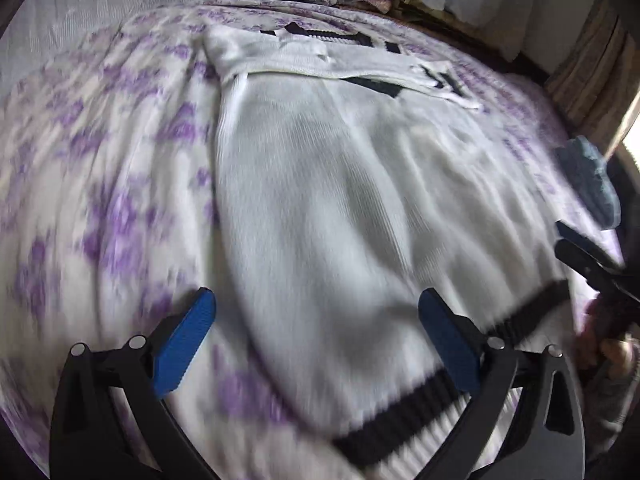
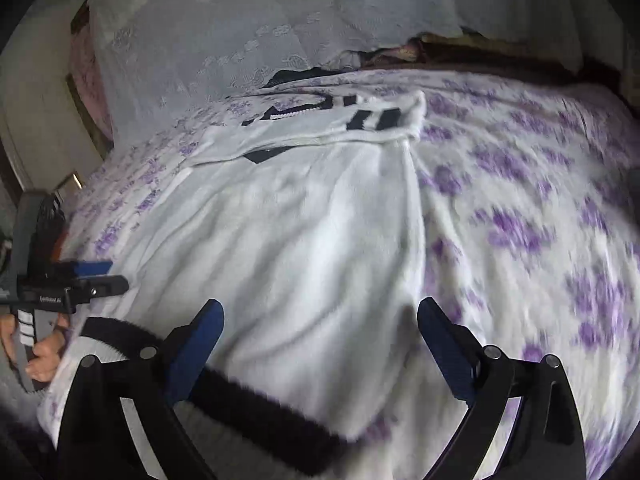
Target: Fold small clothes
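White sweater point(image 1: 320, 208) lies flat across the centre of both frames on a purple-flowered bedspread point(image 1: 100, 184), black hem band lowermost. Left gripper point(image 1: 316, 340) and right gripper point(image 2: 320, 344) both spread wide, grasping nothing

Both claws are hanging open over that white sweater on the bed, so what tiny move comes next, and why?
Probably lower both onto the striped hem and pinch it. The left gripper and right gripper are open and empty, and the white sweater lies flat with its far end already folded over.
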